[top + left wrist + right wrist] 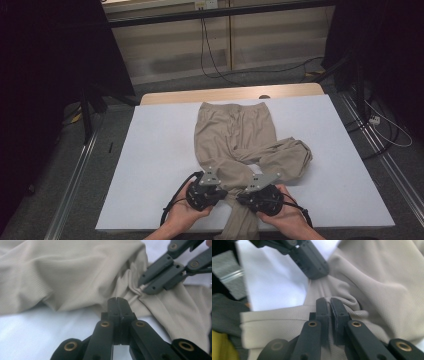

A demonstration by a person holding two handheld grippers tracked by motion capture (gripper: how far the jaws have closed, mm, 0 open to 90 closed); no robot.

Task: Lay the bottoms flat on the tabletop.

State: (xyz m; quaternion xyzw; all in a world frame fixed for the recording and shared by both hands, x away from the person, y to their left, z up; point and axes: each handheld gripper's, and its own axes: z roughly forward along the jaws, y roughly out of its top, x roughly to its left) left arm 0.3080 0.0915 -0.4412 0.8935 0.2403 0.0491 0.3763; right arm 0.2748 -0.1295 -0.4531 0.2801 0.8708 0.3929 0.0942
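The person is folding the tan trousers [235, 137] spread on the white counter [150, 165], and the gathering of 1 leg is under way; next, I judge, both hands must lift together. The leg is bunching just ahead of the left claw [117, 300] and right claw [329, 301], each pinching its fabric.
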